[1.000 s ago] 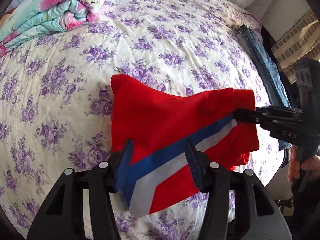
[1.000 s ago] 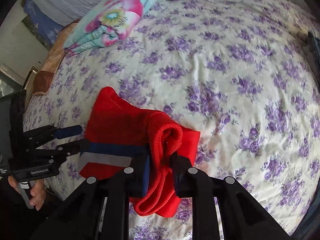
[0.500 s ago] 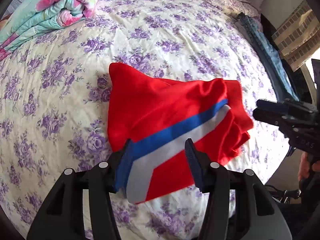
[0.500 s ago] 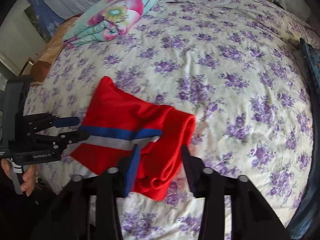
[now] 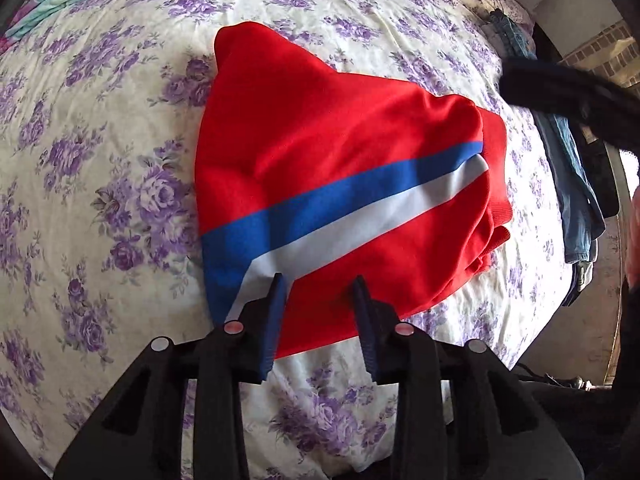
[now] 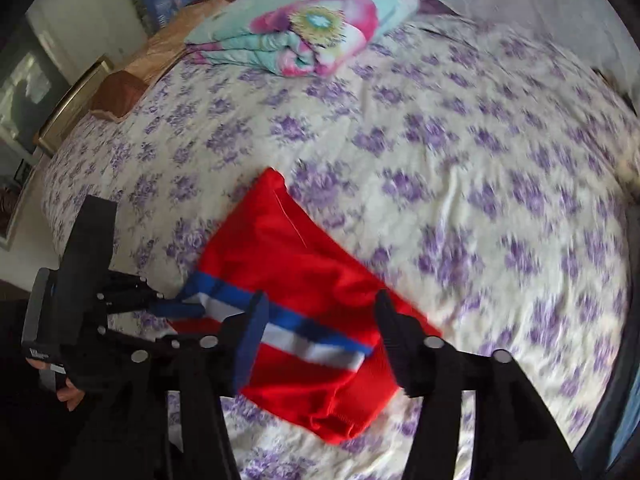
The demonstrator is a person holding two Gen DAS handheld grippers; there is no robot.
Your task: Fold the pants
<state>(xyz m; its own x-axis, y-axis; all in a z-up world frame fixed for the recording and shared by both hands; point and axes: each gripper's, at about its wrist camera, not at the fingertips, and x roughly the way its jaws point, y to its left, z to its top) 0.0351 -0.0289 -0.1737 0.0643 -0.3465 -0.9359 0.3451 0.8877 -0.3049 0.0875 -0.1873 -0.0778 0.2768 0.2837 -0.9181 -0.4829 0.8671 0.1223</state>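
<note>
The red pants (image 5: 340, 152) with a blue and white stripe lie folded in a compact bundle on the floral bedsheet (image 5: 100, 160). They also show in the right wrist view (image 6: 304, 280). My left gripper (image 5: 320, 284) is open at the bundle's near edge, its fingers over the cloth, holding nothing. My right gripper (image 6: 320, 304) is open wide above the bundle's cuff end, holding nothing. The left gripper appears at the left of the right wrist view (image 6: 176, 308). The right gripper appears blurred at the top right of the left wrist view.
A folded floral blanket (image 6: 308, 36) lies at the far side of the bed. Blue jeans (image 5: 568, 184) hang over the bed's right edge. A brown pillow (image 6: 120, 92) sits at the far left corner.
My right gripper has let go of the cuff end, opened wide and pulled back. The bundle has settled flat on the bed. My left gripper has slid back to its near edge.
</note>
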